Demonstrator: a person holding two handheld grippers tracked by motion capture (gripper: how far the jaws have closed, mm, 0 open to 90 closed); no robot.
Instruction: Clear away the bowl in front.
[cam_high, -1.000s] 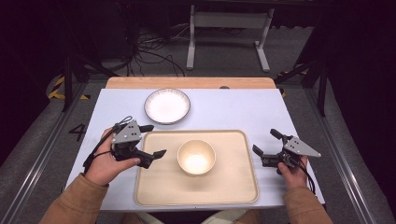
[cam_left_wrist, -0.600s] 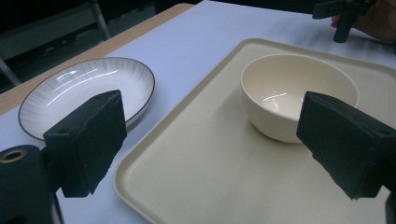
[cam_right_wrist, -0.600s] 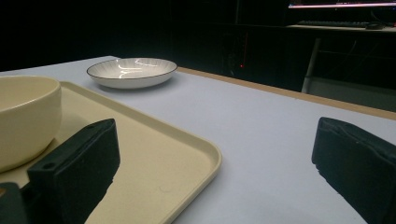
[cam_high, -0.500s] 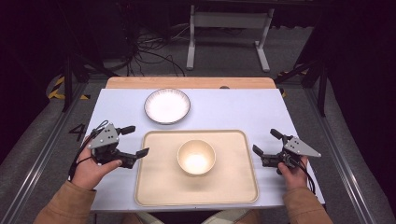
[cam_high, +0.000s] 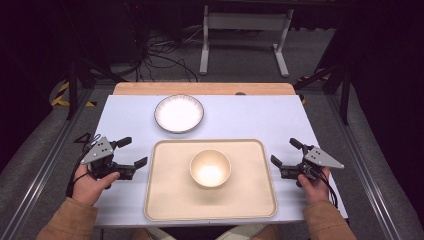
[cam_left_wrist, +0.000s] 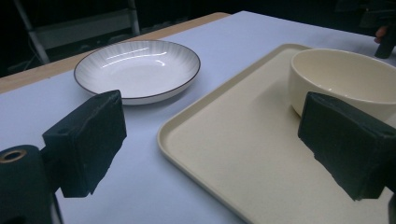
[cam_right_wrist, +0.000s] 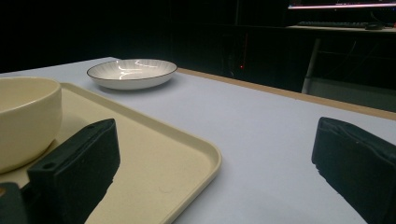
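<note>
overhead facing forward, gripper views low, sharing bowl (cam_high: 210, 168)

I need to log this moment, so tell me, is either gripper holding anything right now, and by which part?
Nothing is held. The left gripper and right gripper are both open and empty, one on each side of the tray.
</note>
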